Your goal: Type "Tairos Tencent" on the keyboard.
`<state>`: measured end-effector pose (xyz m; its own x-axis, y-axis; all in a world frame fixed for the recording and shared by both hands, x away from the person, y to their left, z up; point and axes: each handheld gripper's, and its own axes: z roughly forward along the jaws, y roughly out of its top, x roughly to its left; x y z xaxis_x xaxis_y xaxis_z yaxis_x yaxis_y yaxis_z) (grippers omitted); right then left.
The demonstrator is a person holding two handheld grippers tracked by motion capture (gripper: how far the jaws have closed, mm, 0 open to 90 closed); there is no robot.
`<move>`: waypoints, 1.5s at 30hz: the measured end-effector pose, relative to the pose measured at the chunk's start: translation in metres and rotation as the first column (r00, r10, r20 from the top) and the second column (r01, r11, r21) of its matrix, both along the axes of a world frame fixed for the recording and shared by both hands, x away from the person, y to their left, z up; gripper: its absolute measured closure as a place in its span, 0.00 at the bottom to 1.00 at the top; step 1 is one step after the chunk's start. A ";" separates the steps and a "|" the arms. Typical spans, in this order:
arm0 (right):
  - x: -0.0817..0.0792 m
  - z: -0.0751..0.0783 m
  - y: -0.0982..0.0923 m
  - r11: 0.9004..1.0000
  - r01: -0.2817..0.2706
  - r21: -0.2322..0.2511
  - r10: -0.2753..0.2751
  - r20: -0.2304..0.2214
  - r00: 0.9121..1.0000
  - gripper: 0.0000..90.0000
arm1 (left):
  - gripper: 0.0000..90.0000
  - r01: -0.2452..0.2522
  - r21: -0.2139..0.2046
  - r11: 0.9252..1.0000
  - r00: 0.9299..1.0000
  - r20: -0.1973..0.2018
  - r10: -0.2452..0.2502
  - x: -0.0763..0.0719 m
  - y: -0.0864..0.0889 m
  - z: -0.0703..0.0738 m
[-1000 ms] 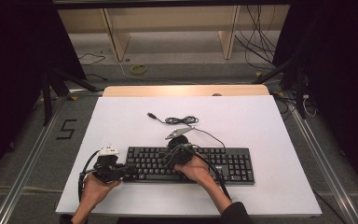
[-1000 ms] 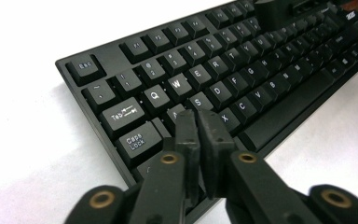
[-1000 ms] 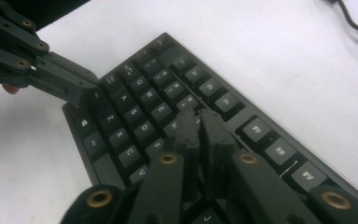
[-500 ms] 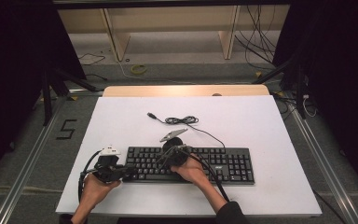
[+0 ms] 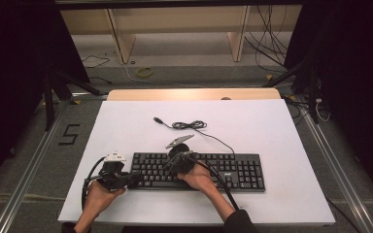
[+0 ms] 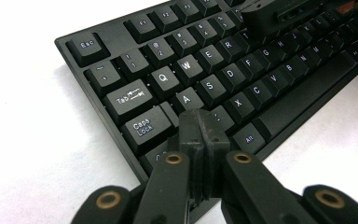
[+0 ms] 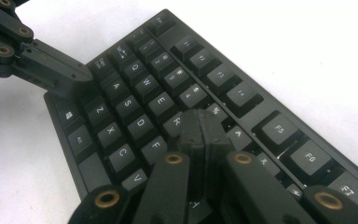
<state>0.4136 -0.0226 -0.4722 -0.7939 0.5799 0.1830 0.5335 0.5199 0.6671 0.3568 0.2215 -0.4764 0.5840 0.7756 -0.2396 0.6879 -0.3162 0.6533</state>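
- High view — the keyboard [image 5: 199, 171] lies on the white table [image 5: 272, 131], near the person's edge, long axis running left to right. The left gripper [image 5: 131, 180] sits at its left end; the right gripper [image 5: 172, 167] is over the left-centre keys, so both tips work the same half. The keyboard's cable [image 5: 194, 126] trails away toward the far side, plug lying loose.
- Left gripper view — jaws pressed together, nothing between them; the left gripper [image 6: 202, 135] tip rests at the keys below Caps Lock, near the Z row. Keyboard [image 6: 223, 74] is black with white legends and square caps.
- Right gripper view — the right gripper [image 7: 203, 135] is likewise closed and empty, its tip over the R–F area. The left gripper [image 7: 81, 77] points in from the upper left — the nearer one to the Shift corner.
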 end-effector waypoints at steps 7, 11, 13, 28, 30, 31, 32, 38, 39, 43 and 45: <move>0.000 -0.001 0.000 1.000 0.000 -0.004 0.000 -0.002 1.000 1.00 | 0.99 0.002 0.001 1.000 1.000 -0.005 -0.002 0.000 0.000 0.000; 0.000 -0.002 0.001 1.000 0.003 -0.015 -0.003 -0.007 1.000 1.00 | 0.99 0.002 0.011 1.000 1.000 -0.013 -0.002 0.000 -0.001 -0.002; -0.001 -0.004 0.002 1.000 -0.002 -0.015 0.002 -0.004 1.000 1.00 | 0.99 0.004 0.019 1.000 1.000 -0.012 -0.004 0.000 -0.002 -0.002; -0.002 0.002 -0.003 1.000 0.014 0.027 -0.014 -0.002 1.000 0.98 | 0.97 -0.008 -0.013 1.000 1.000 0.016 0.009 -0.001 0.000 0.002; -0.003 0.005 -0.006 0.999 0.015 0.043 -0.015 0.003 1.000 0.98 | 0.95 -0.010 -0.028 1.000 1.000 0.026 0.010 -0.001 0.000 0.004; -0.003 0.006 -0.007 0.999 0.017 0.047 -0.017 0.003 1.000 0.98 | 0.95 -0.009 -0.032 0.999 1.000 0.030 0.010 -0.001 0.000 0.004; -0.003 0.007 -0.008 0.999 0.017 0.050 -0.017 0.007 1.000 0.98 | 0.94 -0.005 -0.033 0.999 0.999 0.035 0.006 -0.002 0.000 0.005; -0.006 0.013 -0.016 0.997 0.020 0.079 -0.021 0.016 1.000 0.95 | 0.83 0.002 -0.071 0.997 0.998 0.070 0.003 -0.003 -0.001 0.009; -0.007 0.014 -0.018 0.996 0.023 0.082 -0.024 0.015 1.000 0.95 | 0.82 0.003 -0.079 0.997 0.997 0.082 0.003 -0.004 -0.001 0.010; -0.008 0.016 -0.024 0.994 0.026 0.106 -0.028 0.014 1.000 0.91 | 0.74 0.011 -0.089 0.996 0.995 0.101 -0.002 -0.004 -0.002 0.013; -0.009 0.017 -0.027 0.993 0.023 0.113 -0.025 0.017 1.000 0.89 | 0.70 0.011 -0.103 0.995 0.995 0.104 0.000 -0.004 -0.002 0.013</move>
<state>0.4043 -0.0494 -0.4556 -0.7838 0.5754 0.2336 0.5318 0.4278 0.7309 0.3526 0.2191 -0.4629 0.6143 0.7464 -0.2561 0.6128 -0.2468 0.7508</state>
